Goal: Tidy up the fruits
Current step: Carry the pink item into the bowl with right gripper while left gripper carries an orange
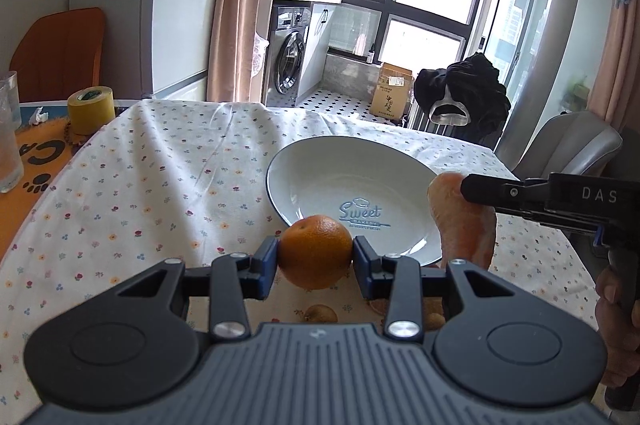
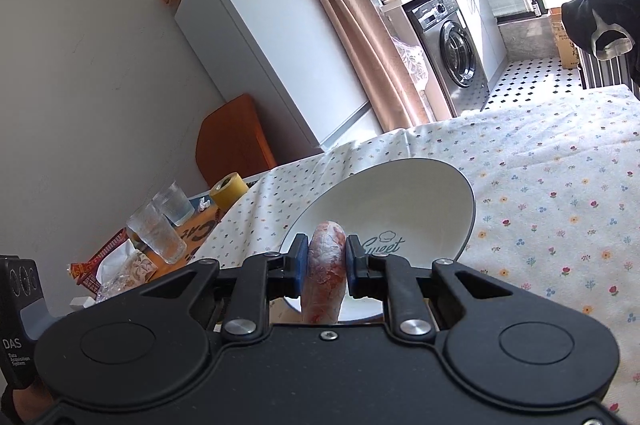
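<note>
left gripper (image 1: 315,257) clamped on a round orange (image 1: 315,251), blue pads (image 1: 267,265) pressed to both sides of its dimpled, matte peel. fruit held clear of the cloth, just in front of the near rim of the plate (image 1: 320,161). plate white, glossy ceramic, shallow w/ a thin dark edge line and blue "sweet" script in the middle; nothing lying in it.

right gripper (image 2: 323,265) closed on a long, rounded pinkish-orange fruit (image 2: 324,273), skin mottled w/ pale whitish film, looks wrapped or waxy; kind hard to tell. held upright betw. blue pads (image 2: 298,267), tip up, over the near edge of the same plate (image 2: 420,185) in the right wrist view. seen from the left wrist view too: same fruit (image 1: 460,221) at plate's right rim, pinched by a black finger marked "das".

small brown round fruits (image 1: 320,313) on the cloth below the left gripper, partly hidden by the black ribbed gripper body; count unclear.

tablecloth (image 1: 160,185) white cotton-like, creased, dotted w/ small coloured flowers. beyond its left edge an orange mat w/ paw prints, a yellow tape roll (image 1: 90,109), and ribbed clear glasses (image 2: 160,233). orange chair back (image 1: 60,49) behind. farther off: white fridge (image 2: 260,25), grey front-load washer (image 1: 290,55), black-and-white tiled floor, pink curtain, dark garment (image 1: 464,89) draped over a chair. part of a hand (image 1: 616,329) on right gripper's handle at far right.
</note>
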Demonstrator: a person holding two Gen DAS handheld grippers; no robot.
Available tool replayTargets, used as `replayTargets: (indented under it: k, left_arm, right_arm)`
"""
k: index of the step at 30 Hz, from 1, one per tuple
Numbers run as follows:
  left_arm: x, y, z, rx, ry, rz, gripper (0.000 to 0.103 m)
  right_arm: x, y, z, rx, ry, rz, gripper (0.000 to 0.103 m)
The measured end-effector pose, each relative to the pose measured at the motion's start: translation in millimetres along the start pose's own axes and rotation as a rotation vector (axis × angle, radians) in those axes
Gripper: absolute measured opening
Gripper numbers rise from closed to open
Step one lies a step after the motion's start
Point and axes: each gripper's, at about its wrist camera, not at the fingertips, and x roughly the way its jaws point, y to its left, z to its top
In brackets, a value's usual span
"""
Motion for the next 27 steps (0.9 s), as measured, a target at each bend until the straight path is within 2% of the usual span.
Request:
replayTargets:
  k: [13,27]
  left_arm:
    - [41,-20,17,0.030,0.034,-0.012,0.039]
    - [84,-38,17,0.054,0.097,-0.029,0.039]
  right_arm:
    - [27,-30,14,0.029,-0.016,-0.027,0.018]
    - [42,-53,19,0.057,-0.022,-0.070,0.018]
